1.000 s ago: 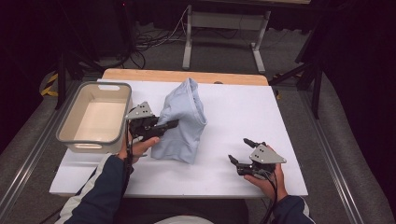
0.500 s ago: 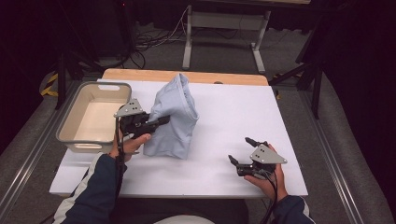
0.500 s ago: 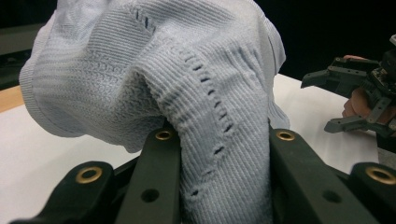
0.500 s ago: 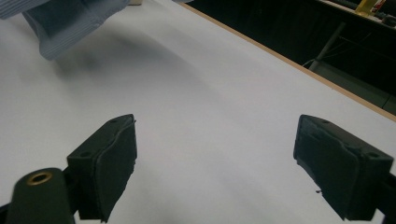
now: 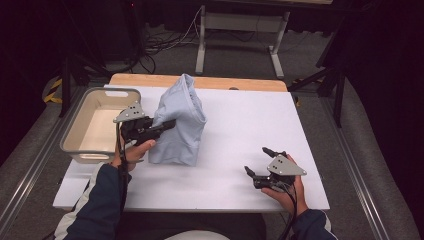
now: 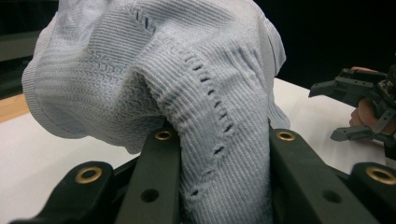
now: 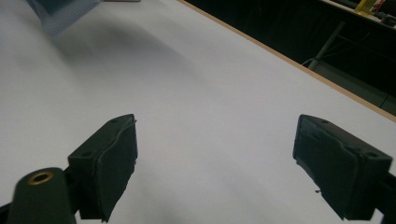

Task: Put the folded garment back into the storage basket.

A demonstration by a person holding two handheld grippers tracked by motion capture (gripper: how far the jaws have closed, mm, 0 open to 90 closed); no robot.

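Observation:
A light blue knitted garment (image 5: 181, 125) stands bunched up on the white table (image 5: 250, 115), left of its middle. My left gripper (image 5: 167, 123) is shut on a fold of its left side and holds it lifted. In the left gripper view the knit (image 6: 187, 93) is pinched between the two black jaws of the left gripper (image 6: 224, 154). My right gripper (image 5: 256, 160) rests near the table's front right, open; its jaws have just been opening, with nothing between them. The right gripper view shows this gripper (image 7: 215, 158) over bare white tabletop. The right gripper (image 6: 355, 93) also appears far off in the left gripper view.
A beige plastic bin (image 5: 75, 142) sits at the table's left edge, just left of my left hand. A wooden strip (image 5: 240, 82) runs along the table's far edge. Dark floor, cables and a metal frame (image 5: 202, 45) lie beyond.
My left gripper has moved left toward the bin and slightly up, dragging the garment with it. The right hand has stayed in place.

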